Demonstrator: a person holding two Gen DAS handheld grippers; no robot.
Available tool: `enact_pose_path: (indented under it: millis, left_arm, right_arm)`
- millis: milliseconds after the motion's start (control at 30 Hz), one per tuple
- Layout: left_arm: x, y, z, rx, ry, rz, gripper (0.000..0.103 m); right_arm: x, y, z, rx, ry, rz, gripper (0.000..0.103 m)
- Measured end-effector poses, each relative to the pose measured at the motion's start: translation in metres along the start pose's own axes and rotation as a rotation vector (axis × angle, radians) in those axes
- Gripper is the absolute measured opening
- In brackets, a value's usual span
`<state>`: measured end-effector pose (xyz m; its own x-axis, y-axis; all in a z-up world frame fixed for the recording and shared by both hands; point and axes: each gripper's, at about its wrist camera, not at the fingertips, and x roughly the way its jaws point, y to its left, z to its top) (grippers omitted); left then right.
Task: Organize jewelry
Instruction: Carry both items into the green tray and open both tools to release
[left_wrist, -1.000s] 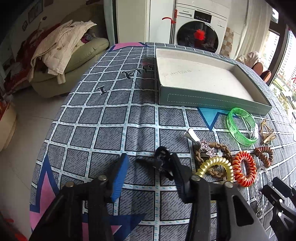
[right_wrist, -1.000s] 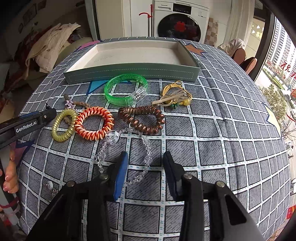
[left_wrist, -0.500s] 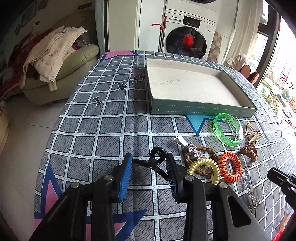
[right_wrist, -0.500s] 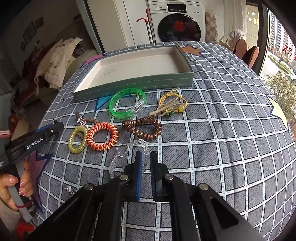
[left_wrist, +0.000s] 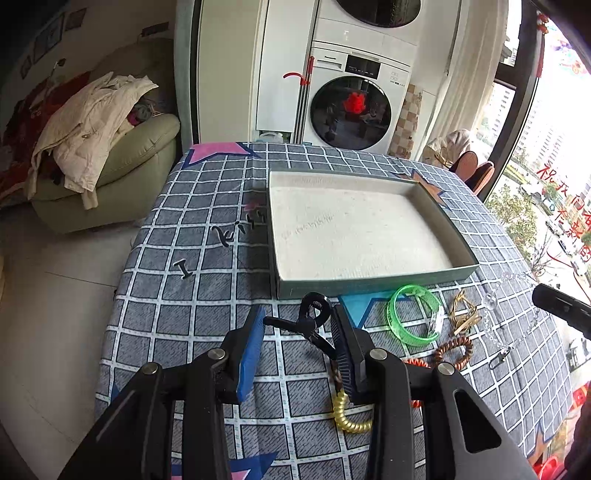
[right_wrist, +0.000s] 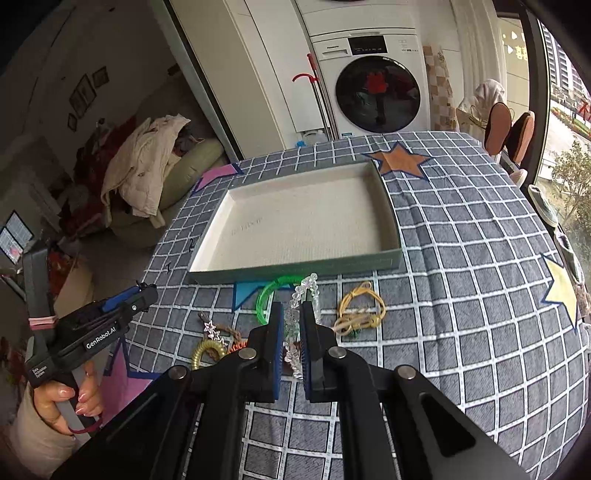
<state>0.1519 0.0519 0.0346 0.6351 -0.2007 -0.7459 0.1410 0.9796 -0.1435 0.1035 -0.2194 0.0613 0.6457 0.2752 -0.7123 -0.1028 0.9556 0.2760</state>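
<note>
Black hair claw (left_wrist: 309, 325) sits pinched between the left gripper (left_wrist: 297, 345) pads, lifted above the checked cloth (left_wrist: 192, 295). Right gripper (right_wrist: 291, 345) is clamped on the clear bead chain (right_wrist: 306, 291) — its strand dangles off the table. Green bangle (left_wrist: 413, 319), coil ties (left_wrist: 349, 417) and gold cord (right_wrist: 360, 312) lie in front of the empty tray (left_wrist: 354, 286).

Open tray (right_wrist: 295, 266) w/ bare floor ahead; bangle (right_wrist: 266, 295), cord (right_wrist: 360, 314), coils (partly hidden) crowding cloth before it.
</note>
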Motion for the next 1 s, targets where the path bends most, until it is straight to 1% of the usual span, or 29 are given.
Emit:
enact_pose_path:
  millis: [133,300,400,567,633,767,867,1000]
  left_arm:
    - [0.007,-0.003,0.027,0.013,-0.010,-0.006,0.056]
    - [0.024,-0.013,0.066,0.037,-0.031,-0.023,0.056]
    - [0.046,-0.017,0.088,0.032,-0.007,-0.044,0.056]
    - [0.089,-0.024,0.113,0.050,0.011,-0.023,0.056]
    - [0.108,-0.027,0.120,0.052,0.030,-0.030,0.056]
    - [0.140,-0.034,0.128,0.075,0.042,-0.003,0.056]
    - [0.159,-0.038,0.124,0.097,0.061,0.007,0.056]
    - [0.175,-0.045,0.116,0.144,0.073,0.041,0.056]
  right_arm:
    - [0.008,0.005,0.034,-0.026,-0.020,0.028,0.009]
    - [0.036,0.007,0.076,-0.012,-0.005,0.074,0.009]
    - [0.058,0.009,0.099,-0.008,-0.004,0.086,0.009]
    - [0.103,0.009,0.125,0.012,0.024,0.103,0.009]
    - [0.122,0.008,0.131,0.014,0.036,0.103,0.009]
    - [0.160,-0.003,0.134,0.035,0.066,0.069,0.009]
    - [0.181,-0.018,0.127,0.074,0.091,0.035,0.009]
    - [0.194,-0.037,0.113,0.081,0.114,-0.032,0.009]
